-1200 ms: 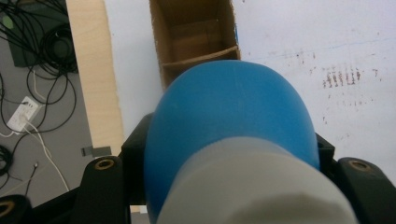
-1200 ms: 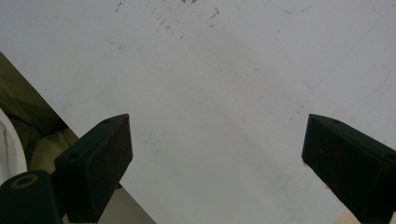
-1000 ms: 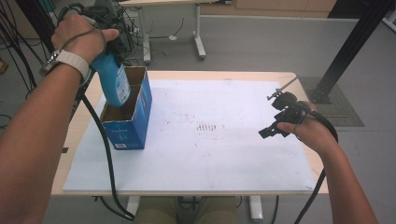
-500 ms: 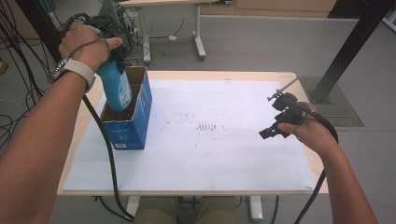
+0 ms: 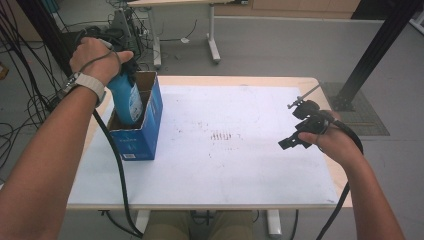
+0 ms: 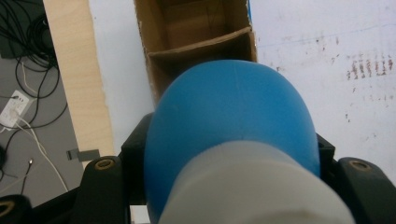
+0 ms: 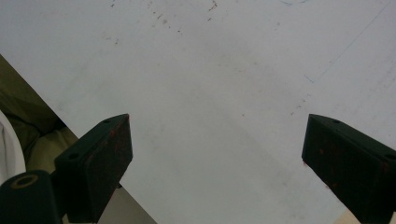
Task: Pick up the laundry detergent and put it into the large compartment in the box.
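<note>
Left tongs (image 6: 224, 186) are clamped on a blue bottle (image 5: 126, 97), one black jaw pressed on each side of it in the left gripper view, where the bottle (image 6: 229, 130) and its pale cap end take up most of the picture. From the high view the left hand (image 5: 97, 57) grips the tool from above at roughly 10 o'clock on the desk (image 5: 225, 200), and the bottle stands about upright with its lower part down inside a blue cardboard box (image 5: 145, 125). That box sits at the 9 o'clock side of the desk, open on top, brown inside, and the left gripper view shows a cardboard divider (image 6: 201, 44) across it just past the bottle. Whether the bottle touches the bottom of the box, can't tell.

Right tongs (image 7: 215, 154) are spread wide apart with nothing between them, just white desk surface underneath in the right gripper view. From the high view they (image 5: 295, 137) hang over the 3 o'clock side of the desk, held in the right hand (image 5: 335, 142), well apart from the box.

Around it: a black cable (image 5: 112, 160) trails from the left tool down past the near side of the box and off the desk edge. Some small reddish marks (image 5: 224, 136) sit mid-desk between box and right tongs. Nothing stands between the two.
</note>
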Available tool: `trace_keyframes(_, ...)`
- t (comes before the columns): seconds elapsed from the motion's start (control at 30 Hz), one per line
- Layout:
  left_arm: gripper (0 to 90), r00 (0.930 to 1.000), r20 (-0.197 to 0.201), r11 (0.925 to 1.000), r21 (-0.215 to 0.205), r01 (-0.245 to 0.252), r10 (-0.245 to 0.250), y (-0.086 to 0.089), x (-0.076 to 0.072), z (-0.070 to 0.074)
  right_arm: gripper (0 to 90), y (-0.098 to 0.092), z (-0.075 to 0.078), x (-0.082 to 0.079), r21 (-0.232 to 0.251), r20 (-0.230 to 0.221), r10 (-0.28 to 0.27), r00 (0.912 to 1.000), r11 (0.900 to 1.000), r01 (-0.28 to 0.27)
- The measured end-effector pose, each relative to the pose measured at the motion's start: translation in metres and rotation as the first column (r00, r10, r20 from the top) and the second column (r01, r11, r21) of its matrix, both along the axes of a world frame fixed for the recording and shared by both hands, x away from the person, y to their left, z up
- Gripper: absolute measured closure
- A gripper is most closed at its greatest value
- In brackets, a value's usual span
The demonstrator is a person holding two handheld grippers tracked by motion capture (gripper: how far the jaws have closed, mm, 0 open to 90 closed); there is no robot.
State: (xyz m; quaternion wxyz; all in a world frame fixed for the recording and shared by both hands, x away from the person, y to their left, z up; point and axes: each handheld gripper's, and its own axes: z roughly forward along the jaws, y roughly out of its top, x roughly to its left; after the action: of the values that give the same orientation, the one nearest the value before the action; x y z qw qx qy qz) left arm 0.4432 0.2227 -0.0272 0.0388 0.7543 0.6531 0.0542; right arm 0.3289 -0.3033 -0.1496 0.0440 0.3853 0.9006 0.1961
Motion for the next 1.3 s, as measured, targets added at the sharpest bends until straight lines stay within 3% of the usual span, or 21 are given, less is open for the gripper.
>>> trace_keyframes(0.57,38.8,1.0000,-0.004,0.9999,-0.015,0.001,-0.001,0.004,0.002,-0.021,8.5,0.001,-0.003,0.001,0.004,-0.005,-0.002,1.0000,1.000,0.002)
trace_keyframes(1.3,38.8,1.0000,0.000,1.0000,-0.006,-0.002,0.002,0.004,0.003,-0.054,8.5,-0.001,-0.004,0.002,0.003,-0.012,-0.006,0.9999,1.000,0.006)
